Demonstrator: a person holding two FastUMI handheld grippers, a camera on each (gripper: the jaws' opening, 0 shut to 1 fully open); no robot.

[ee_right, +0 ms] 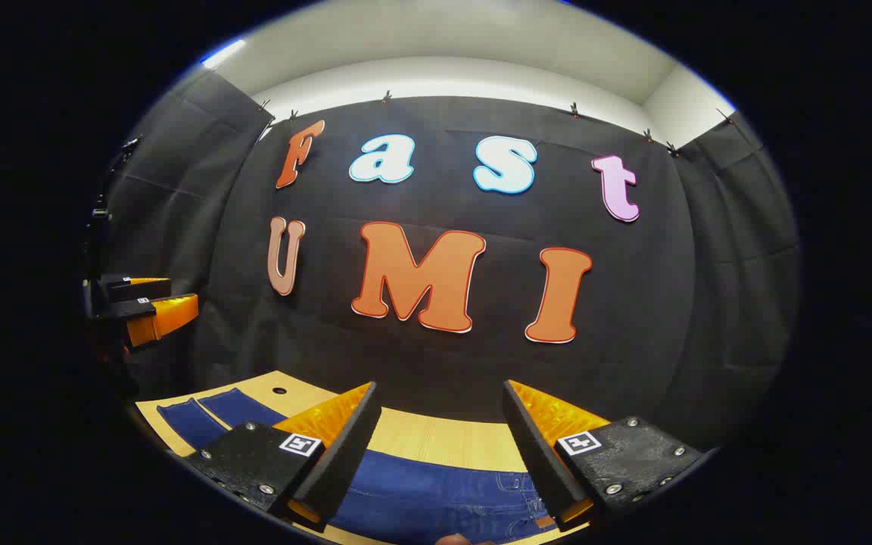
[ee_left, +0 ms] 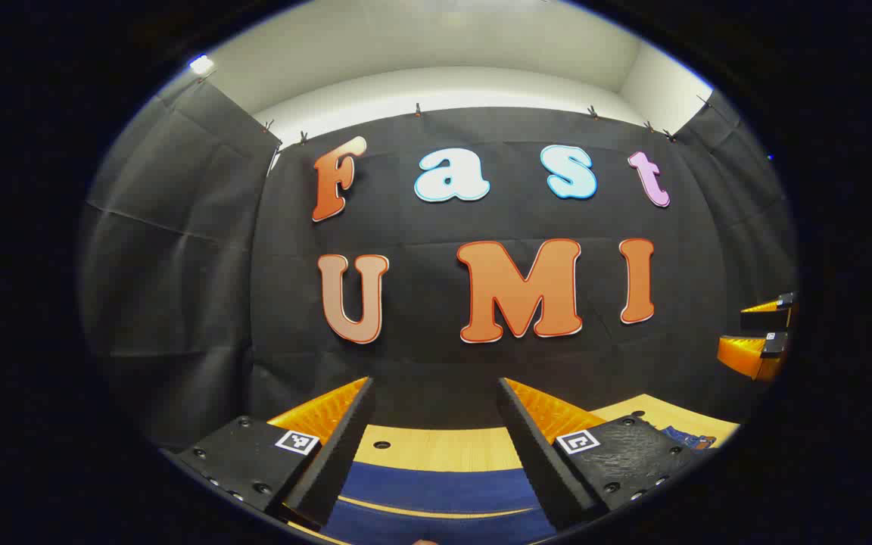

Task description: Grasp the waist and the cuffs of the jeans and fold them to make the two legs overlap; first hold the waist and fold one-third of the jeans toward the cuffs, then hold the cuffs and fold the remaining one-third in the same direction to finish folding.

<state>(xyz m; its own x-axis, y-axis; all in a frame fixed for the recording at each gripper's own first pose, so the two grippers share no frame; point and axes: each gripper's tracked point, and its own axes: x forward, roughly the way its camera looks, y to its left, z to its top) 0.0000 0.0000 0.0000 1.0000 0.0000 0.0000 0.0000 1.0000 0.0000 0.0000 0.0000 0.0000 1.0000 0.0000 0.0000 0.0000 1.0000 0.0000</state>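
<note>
left gripper view: jeans (ee_left: 436,492) flat on table (ee_left: 436,446), fingers (ee_left: 345,446) apart.

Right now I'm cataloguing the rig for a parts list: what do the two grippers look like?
Both look alike. The left gripper and the right gripper each have two wedge-shaped fingers that taper forward, with ribbed inner faces. Each finger sits on a dark textured block fixed with round screws and carrying a small square black-and-white tag. No cables or sleeves can be seen.
</note>
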